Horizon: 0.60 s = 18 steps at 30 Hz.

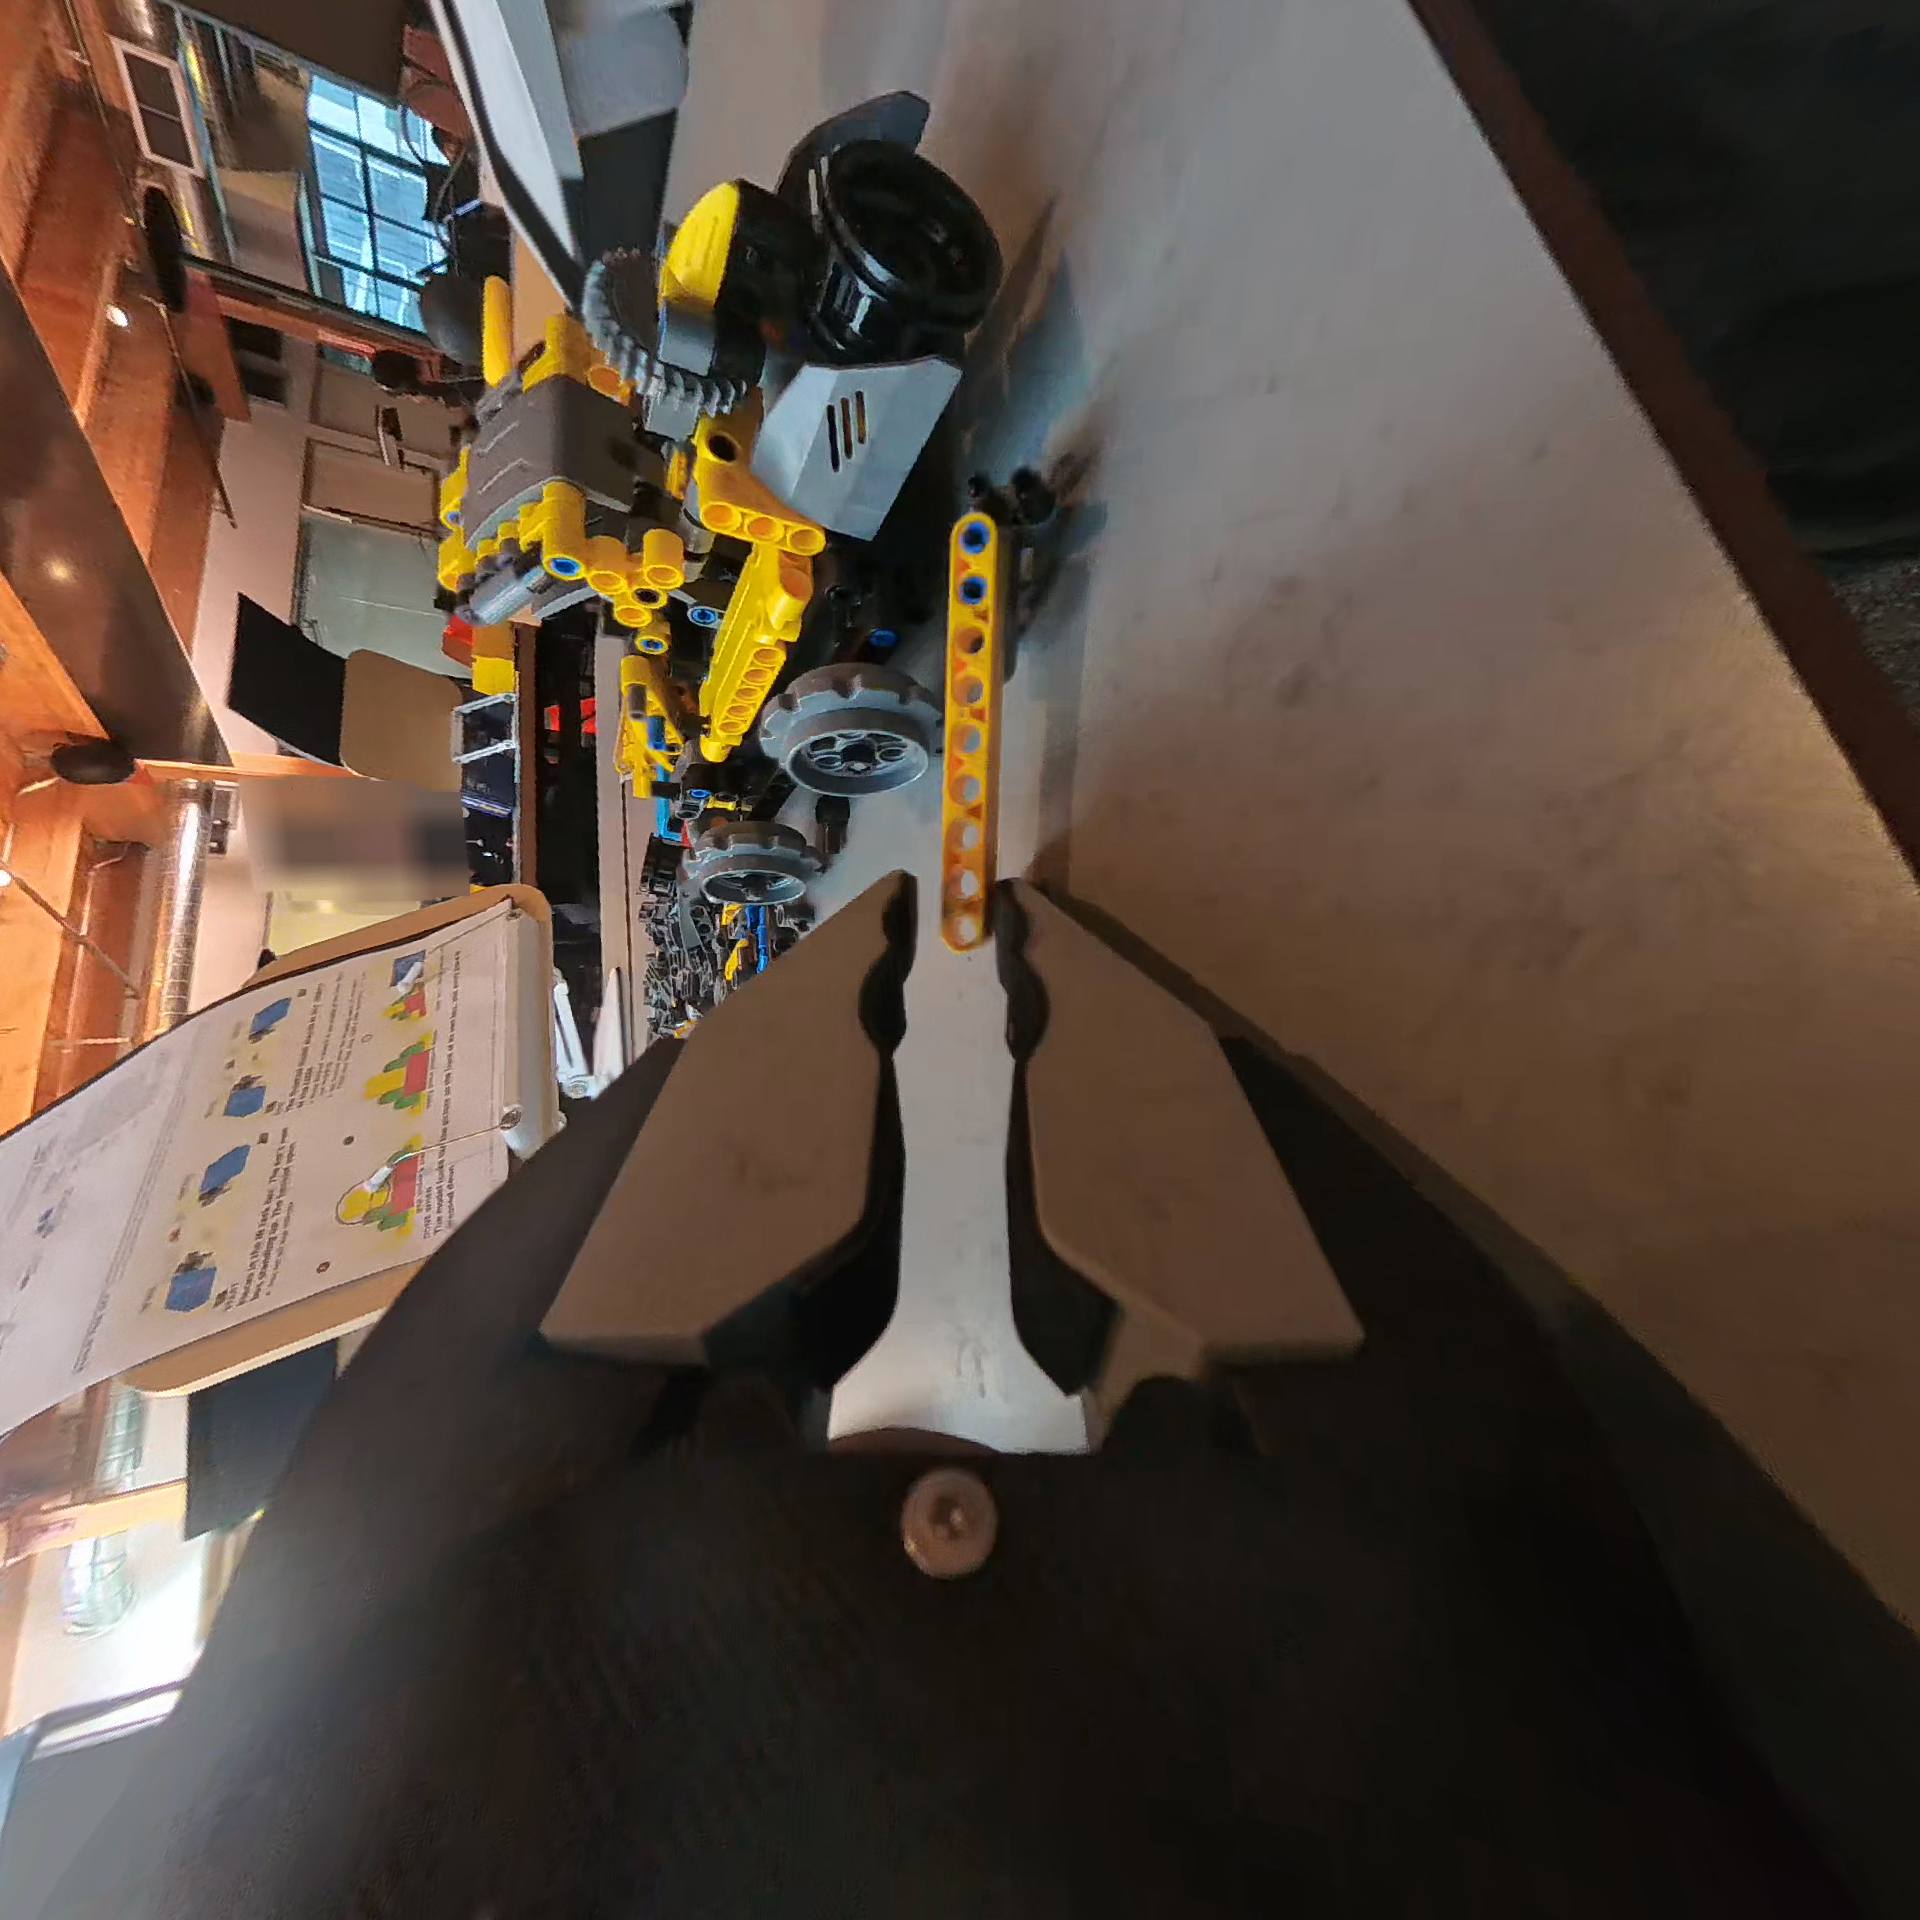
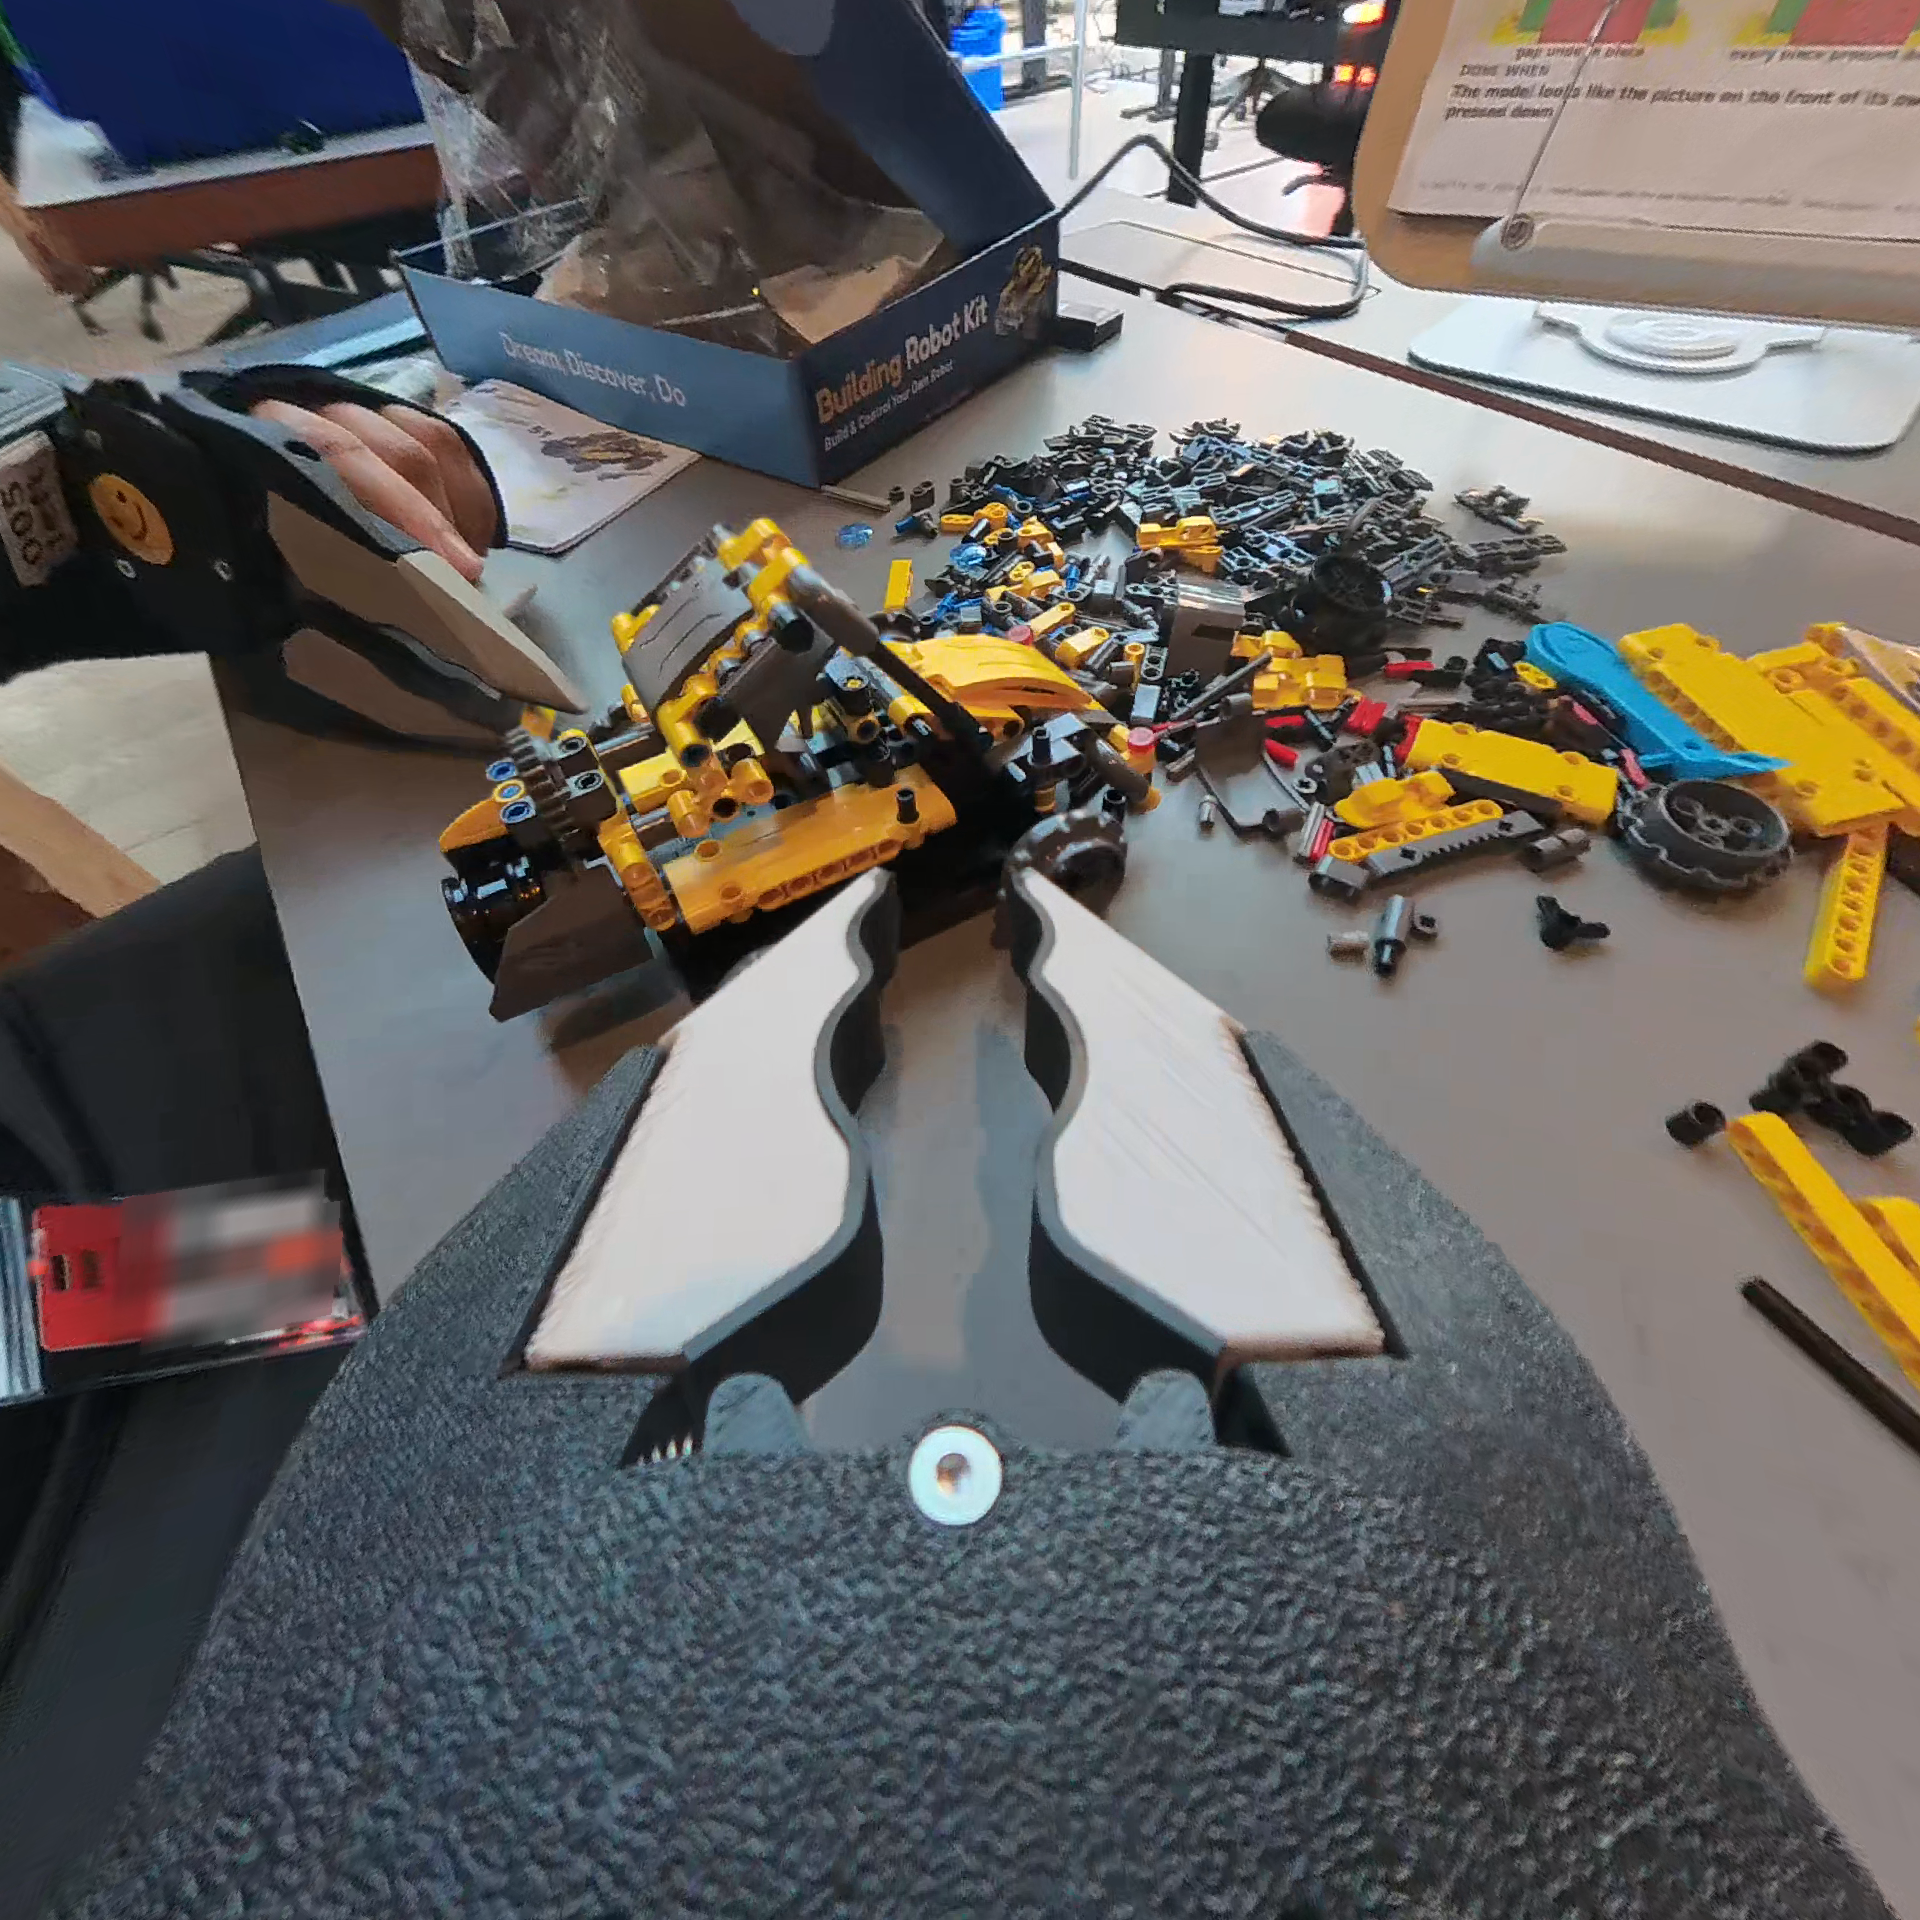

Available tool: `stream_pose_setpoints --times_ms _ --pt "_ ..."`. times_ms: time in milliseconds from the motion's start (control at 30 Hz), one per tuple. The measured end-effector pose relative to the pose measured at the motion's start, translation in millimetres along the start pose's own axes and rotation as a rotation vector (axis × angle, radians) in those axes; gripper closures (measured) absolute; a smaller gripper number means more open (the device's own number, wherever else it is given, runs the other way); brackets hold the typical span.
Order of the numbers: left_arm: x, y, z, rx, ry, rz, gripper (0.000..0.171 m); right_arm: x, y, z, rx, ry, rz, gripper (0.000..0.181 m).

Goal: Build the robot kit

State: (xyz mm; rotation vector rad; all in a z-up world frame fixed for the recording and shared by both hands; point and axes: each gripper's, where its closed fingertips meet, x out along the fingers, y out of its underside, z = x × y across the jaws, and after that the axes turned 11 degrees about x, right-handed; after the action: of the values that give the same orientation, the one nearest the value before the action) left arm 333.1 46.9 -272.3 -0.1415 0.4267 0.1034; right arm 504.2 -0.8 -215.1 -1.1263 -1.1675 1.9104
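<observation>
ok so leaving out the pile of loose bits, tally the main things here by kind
grippers: 2 (left gripper, right gripper)
partly built yellow model: 1
dark blue box: 1
stand with instruction sheet: 1
flat blue piece: 1
total: 6

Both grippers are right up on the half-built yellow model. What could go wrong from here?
1. The left gripper is open around the end of a long yellow beam; a grip that near the end may let it pivot or slip.
2. The right gripper hovers open beside the model; a nudge could slide it or pop parts loose.
3. The loose parts pile lies close by; a sweep could scatter pieces.
</observation>
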Motion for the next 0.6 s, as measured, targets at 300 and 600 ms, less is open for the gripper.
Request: stream_pose_setpoints --times_ms 300,600 --pt "-28 -7 26 -0.401 0.139 -0.157 0.102 30 -7 6 -0.059 -0.145 0.037 0.166" --pt "21 -13 111 -0.938 0.139 -0.441 0.100 55 -3 8 0.085 -0.269 0.151 0.174"
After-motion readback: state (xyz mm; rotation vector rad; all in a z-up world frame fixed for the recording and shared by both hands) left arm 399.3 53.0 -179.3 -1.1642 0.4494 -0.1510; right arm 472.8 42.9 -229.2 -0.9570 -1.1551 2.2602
